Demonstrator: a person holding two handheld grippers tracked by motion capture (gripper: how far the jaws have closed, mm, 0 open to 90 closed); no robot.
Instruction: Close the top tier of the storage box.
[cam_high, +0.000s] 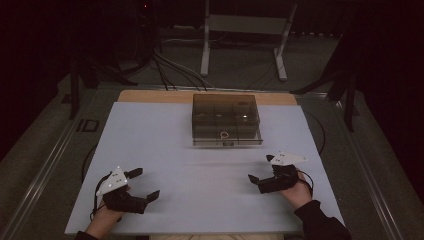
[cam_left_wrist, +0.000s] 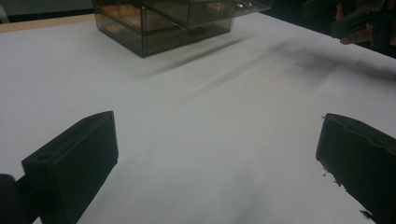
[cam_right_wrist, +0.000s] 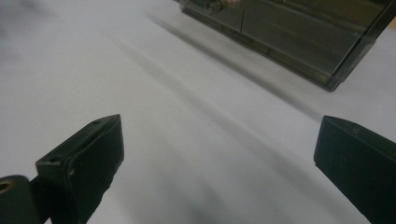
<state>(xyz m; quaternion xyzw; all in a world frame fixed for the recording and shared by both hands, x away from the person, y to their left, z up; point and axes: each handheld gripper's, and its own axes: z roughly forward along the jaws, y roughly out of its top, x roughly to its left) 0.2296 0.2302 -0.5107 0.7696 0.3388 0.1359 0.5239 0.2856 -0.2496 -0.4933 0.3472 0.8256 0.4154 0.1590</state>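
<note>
**Both grippers idle and spread, drawer box well ahead**

Near edge of the white table (cam_high: 165, 150): left gripper (cam_high: 144, 184) held in the person's left hand (cam_high: 102, 220), jaws spread wide, nothing between them, pointing inward and slightly forward. Its own view shows bare table surface between the two black jaws.

Right gripper (cam_high: 261, 171) in the right hand (cam_high: 298, 194), a dark sleeve (cam_high: 320, 225) behind it; jaws likewise spread and empty, aimed toward the table's middle.

Farther off, centred toward the far side: a smoky translucent drawer box (cam_high: 225, 120), long axis running left to right across the table, front face toward the person. Its lowest drawer (cam_high: 227, 142) stands slightly pulled out. A small pale ring-shaped item (cam_high: 224, 134) shows through the plastic; what it is cannot be told.

The box lies well apart from both grippers, ahead and between them. In the left gripper view it sits upper left (cam_left_wrist: 177, 23); in the right gripper view, upper right (cam_right_wrist: 299, 37).

Beyond the table: cables and a metal stand (cam_high: 245, 35) on the floor.
</note>
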